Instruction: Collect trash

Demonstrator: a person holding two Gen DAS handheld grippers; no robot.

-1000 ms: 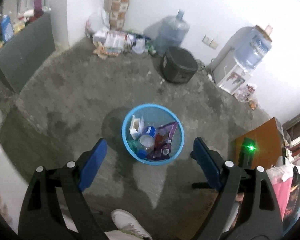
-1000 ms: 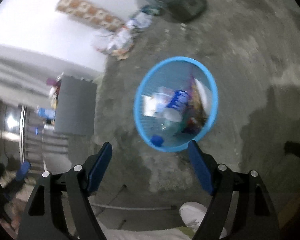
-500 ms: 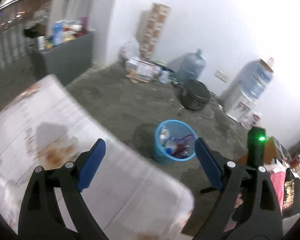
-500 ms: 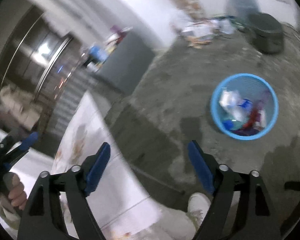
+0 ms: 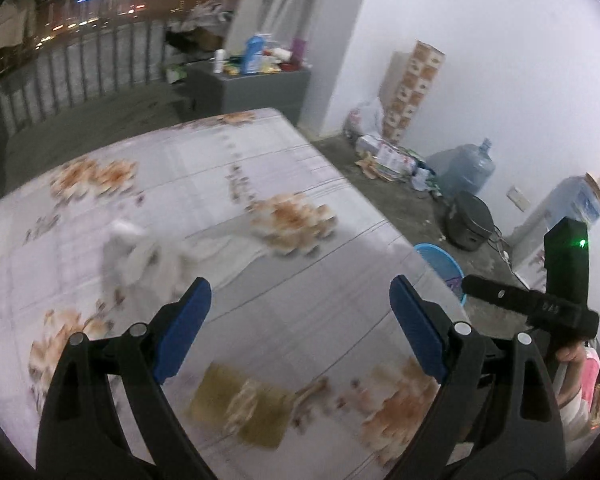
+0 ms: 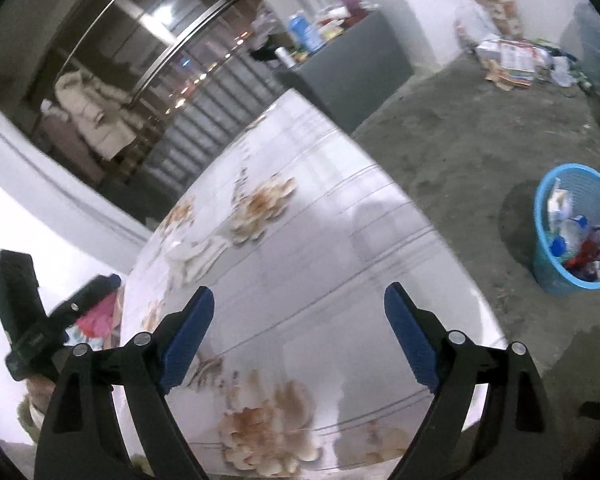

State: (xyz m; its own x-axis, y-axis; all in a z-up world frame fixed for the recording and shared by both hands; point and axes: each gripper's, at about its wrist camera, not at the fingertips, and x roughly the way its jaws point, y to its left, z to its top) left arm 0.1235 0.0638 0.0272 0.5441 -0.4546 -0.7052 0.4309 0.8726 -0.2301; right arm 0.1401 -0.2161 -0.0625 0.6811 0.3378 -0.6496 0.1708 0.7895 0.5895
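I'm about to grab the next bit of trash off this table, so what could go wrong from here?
1. The white crumpled tissue blends into the pale floral tablecloth and is blurred, so the open left gripper may pinch cloth instead.
2. The blue bin sits on the floor beyond the table edge; a loose drop could miss it.

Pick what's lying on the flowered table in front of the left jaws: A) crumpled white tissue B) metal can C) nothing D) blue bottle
A: a crumpled white tissue lies on the flowered table ahead of the open, empty left gripper; the bottles are already in the blue basket on the floor.
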